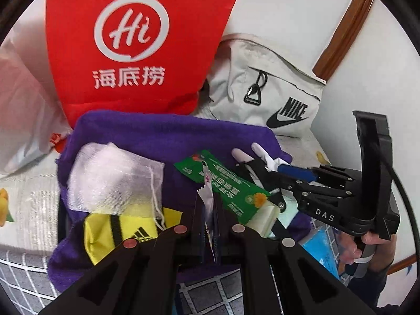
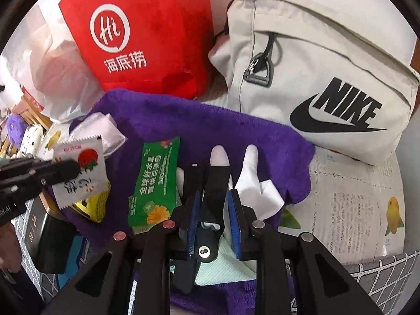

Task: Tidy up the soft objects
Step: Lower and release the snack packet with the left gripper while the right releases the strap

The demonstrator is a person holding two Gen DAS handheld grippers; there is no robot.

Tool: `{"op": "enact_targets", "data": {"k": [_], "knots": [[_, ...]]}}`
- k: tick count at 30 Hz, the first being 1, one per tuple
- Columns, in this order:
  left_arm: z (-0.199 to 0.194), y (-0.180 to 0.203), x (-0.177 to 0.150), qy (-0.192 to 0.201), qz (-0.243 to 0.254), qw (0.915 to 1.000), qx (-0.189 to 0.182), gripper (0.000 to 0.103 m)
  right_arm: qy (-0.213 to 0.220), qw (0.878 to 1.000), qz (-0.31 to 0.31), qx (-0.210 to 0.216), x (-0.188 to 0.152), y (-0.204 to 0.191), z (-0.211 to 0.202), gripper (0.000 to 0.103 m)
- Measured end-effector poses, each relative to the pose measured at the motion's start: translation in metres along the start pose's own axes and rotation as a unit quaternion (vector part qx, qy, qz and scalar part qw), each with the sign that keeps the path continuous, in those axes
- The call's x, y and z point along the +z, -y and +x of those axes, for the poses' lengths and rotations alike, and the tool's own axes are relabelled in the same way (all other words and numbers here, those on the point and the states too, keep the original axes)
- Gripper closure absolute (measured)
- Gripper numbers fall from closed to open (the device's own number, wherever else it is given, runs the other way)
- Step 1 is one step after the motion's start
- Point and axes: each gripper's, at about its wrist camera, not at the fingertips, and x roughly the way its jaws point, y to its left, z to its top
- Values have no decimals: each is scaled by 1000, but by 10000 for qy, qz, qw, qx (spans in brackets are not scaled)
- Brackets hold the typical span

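We see a purple towel spread on a bed sheet printed with newsprint and yellow parrots, which lies over a grey grid-patterned cover.

The left claw is closed tight on a small white sachet with a strawberry print, lifted just above the towel's left part. Under it lie a yellow Adidas pouch and a white mesh drawstring bag, both on the towel.

The right claw has its blue-padded jaws slightly apart; between them stands a black clip-like piece whose white tips rest on the towel. Whether the pads still press on it we cannot tell. Crumpled white tissue sits just beside the right jaw, and a pale green cloth lies beneath the claw.

A green fruit-print packet lies on the towel between the two claws.

The towel's far edge meets a red Haidilao bag and a beige Nike backpack, both leaning toward the white wall. A white plastic bag closes the left side. Open sheet remains only to the right of the towel. A blue tissue pack and a dark box lie at the near edge.
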Motion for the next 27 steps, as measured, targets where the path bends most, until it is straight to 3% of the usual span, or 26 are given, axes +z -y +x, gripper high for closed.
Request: {"op": "enact_targets", "data": {"k": [11,16,22,24,26,27], "knots": [[29,-3,-7,-431,-153,9988,167,95,164,9996,226,11,3,11,-14,67],[32,-4,-8,-440,-129,9986,262,94,137,9997,194,18,3,12,-12,66],[32,-2,-7,-485,-92,9977,463,74,142,9998,142,-6,2,8,-12,66],[28,0,-7,-462,-57,9977,499,68,168,9998,113,-16,3,6,-13,63],[25,4,-6,-450,47,9972,591,54,223,9997,97,-32,4,4,-17,58],[23,5,-6,-441,81,9969,645,54,239,9997,78,-41,5,3,-18,56]]}}
